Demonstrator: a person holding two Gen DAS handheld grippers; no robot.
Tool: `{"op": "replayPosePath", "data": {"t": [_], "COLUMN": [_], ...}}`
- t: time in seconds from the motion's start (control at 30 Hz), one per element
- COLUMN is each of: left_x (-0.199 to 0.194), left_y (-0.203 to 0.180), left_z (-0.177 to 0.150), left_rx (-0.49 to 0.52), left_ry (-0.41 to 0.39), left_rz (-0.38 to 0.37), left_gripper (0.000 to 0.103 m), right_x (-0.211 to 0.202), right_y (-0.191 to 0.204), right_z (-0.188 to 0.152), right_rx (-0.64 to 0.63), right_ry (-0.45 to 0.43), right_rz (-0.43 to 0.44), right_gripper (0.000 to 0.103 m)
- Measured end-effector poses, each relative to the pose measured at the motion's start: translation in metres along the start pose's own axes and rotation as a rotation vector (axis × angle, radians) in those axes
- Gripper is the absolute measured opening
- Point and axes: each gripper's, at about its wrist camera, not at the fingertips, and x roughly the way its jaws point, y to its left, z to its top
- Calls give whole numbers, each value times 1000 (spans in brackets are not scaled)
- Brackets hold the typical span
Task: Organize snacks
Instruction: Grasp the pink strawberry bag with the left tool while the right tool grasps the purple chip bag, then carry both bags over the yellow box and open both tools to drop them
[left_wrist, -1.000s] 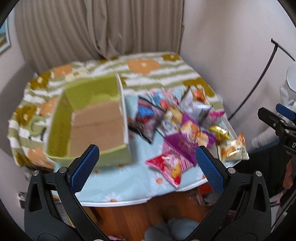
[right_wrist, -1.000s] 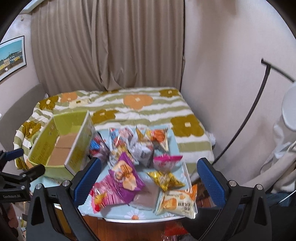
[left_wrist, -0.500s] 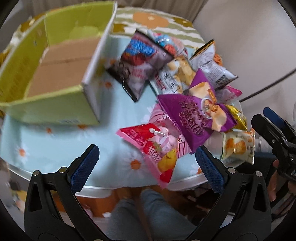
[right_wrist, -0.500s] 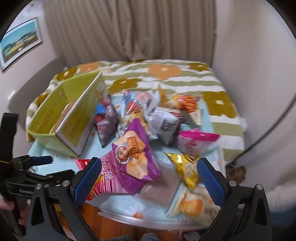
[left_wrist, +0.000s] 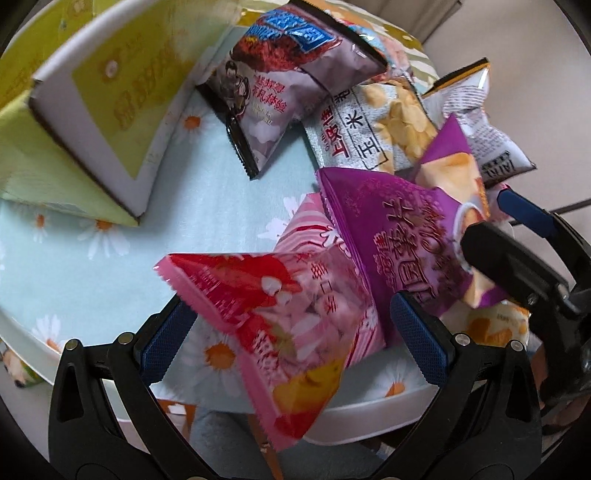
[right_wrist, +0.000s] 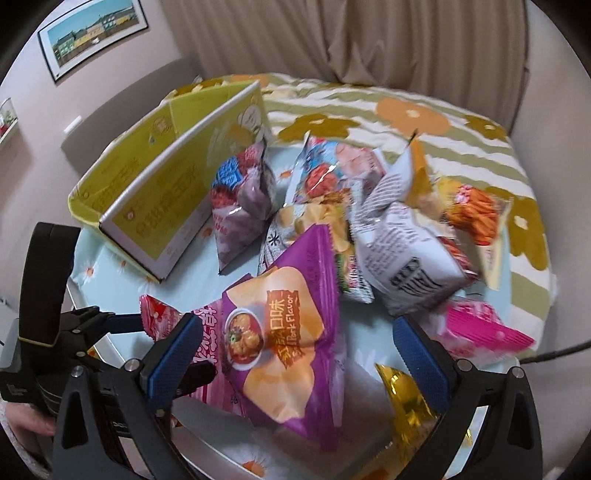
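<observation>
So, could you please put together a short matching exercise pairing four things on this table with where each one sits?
Things:
1. purple snack bag
2. pink and red snack bag
3. green cardboard box
4. gold wrapper

Places:
A. between the open left tongs
B. by the right finger of the right tongs
C. left side of the table, its open side up
D. between the open right tongs

Pairs: 1-D, 2-A, 3-C, 4-B

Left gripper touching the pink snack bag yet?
Cannot tell. In the left wrist view the left gripper is open and straddles the pink snack bag; the bag overlaps one finger, but contact isn't plain.
</observation>
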Motion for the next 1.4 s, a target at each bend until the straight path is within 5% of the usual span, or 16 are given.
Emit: {"op": "replayPosePath", "data": {"t": [0.37,0.67,0.8,1.4], "left_x": [10,-6,-7,-102], "left_y": [12,43,49,29], "left_z": [-11,-20,-15,-10], "left_rx": [-53,-57,-72,26], "left_ry": [14,8,3,-142], "left_rz": [-47,-22,-23,19], "left_gripper": [67,66,66,66], "right_x": [29,37,36,-65], "right_y": [10,15,17,20], "right_z": [4,1,0,42], "right_rx": [-50,-63,-65,-16], "right_ry": [83,116,115,-52], "right_rz": [69,66,71,72], "right_gripper": [85,73,60,56]}}
